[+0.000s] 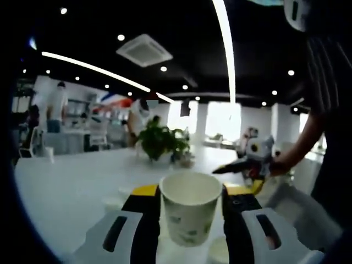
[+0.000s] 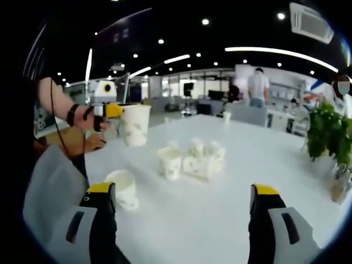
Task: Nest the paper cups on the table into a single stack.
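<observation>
The left hand-held gripper (image 1: 190,217) clasps a paper cup (image 1: 190,208), thin and easily crushed, best pinched mid-wall. The right hand-held gripper (image 2: 184,201) gapes wide; loose cups (image 2: 190,159), perhaps five, cluster at twelve o'clock on the worktop (image 2: 264,154).

Loose cups (image 2: 192,159) mid-table (image 2: 264,165), potted plant (image 2: 328,132) at, seemingly, its right edge

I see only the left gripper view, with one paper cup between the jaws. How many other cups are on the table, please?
Observer: Besides your held cup, the right gripper view shows an upright cup mid-table beside a cluster of cups; I cannot count those in the cluster.
Operator: Does the right gripper hold anything?
Observer: No, the right gripper is open, holding nothing.
Operator: Any cup close to it?
Observer: Yes, a near cup sits by the jaw on that view's left.
</observation>
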Motion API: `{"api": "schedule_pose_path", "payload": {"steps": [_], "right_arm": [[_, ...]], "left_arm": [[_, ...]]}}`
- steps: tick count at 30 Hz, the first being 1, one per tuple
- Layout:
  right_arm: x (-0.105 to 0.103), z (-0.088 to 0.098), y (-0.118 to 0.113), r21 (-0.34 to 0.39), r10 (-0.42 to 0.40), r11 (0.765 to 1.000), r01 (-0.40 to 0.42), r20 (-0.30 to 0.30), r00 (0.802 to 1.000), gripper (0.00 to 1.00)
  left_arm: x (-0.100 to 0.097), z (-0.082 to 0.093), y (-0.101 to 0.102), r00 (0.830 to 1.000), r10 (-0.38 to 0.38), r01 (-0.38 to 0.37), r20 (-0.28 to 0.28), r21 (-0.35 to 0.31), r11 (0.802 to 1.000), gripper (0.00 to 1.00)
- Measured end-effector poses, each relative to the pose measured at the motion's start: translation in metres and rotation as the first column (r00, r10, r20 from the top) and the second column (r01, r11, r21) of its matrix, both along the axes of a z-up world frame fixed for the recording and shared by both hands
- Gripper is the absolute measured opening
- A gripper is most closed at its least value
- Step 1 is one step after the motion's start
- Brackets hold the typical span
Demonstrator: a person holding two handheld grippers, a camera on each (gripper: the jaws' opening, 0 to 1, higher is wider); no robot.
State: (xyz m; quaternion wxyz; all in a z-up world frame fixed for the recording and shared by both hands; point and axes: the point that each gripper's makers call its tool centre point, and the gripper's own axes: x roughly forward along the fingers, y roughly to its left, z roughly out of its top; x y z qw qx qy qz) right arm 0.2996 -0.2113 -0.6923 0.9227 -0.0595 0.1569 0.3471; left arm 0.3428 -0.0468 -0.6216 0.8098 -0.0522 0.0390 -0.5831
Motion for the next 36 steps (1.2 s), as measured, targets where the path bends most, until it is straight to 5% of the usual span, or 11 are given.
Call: {"api": "schedule_pose_path", "payload": {"steps": [36], "right_arm": [[-0.013, -0.007, -0.004, -0.007, -0.03, 1.0, 0.03, -0.033, 0.999, 0.99]], "left_arm": [[-0.047, -0.037, -0.026, 0.993, -0.097, 0.096, -0.063, -0.019, 0.995, 0.42]]}}
